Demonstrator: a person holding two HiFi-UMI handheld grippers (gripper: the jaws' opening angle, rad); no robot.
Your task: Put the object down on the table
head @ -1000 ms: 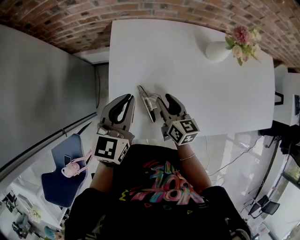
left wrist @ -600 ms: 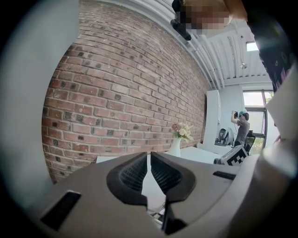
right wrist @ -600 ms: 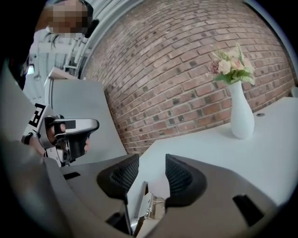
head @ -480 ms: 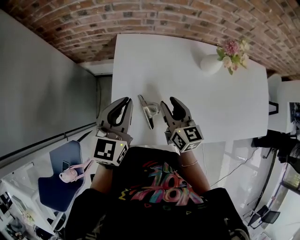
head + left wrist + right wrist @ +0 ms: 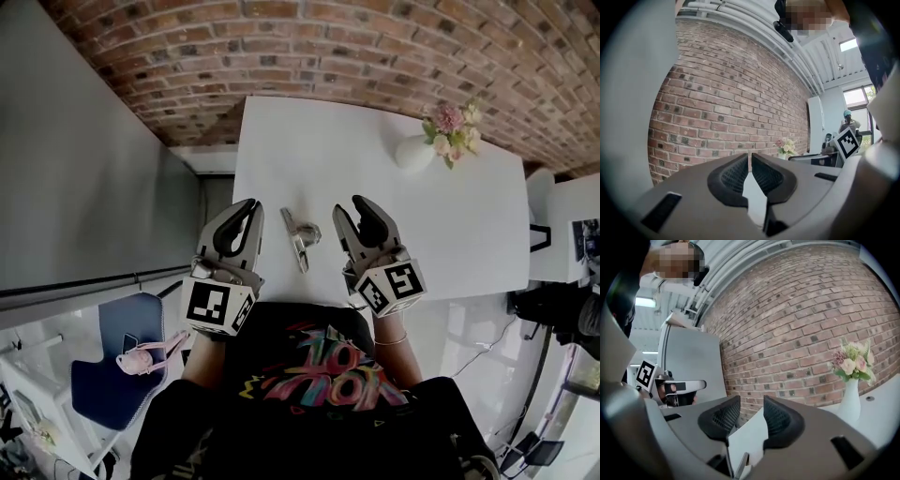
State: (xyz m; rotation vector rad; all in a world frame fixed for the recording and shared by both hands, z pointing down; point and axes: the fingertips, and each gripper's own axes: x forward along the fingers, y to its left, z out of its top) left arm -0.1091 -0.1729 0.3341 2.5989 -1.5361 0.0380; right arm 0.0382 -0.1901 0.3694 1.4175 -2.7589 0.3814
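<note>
A shiny metal object [image 5: 300,234] lies on the white table [image 5: 375,187] near its front edge, between my two grippers and touching neither. My left gripper [image 5: 251,208] hovers just left of it, its jaws closed to a sliver with nothing in them [image 5: 750,157]. My right gripper [image 5: 354,211] is just right of the object, jaws apart and empty [image 5: 752,406]. Through both pairs of jaws I see only bare table top and the brick wall.
A white vase [image 5: 414,150] with pink flowers [image 5: 448,127] stands at the table's far right; it also shows in the right gripper view [image 5: 850,401]. A brick wall [image 5: 328,47] runs behind the table. A blue chair [image 5: 112,366] sits on the floor at lower left.
The right gripper has drawn away to the right of the metal object, which now lies alone on the table. The head view has shifted, so the table sits lower in frame.
</note>
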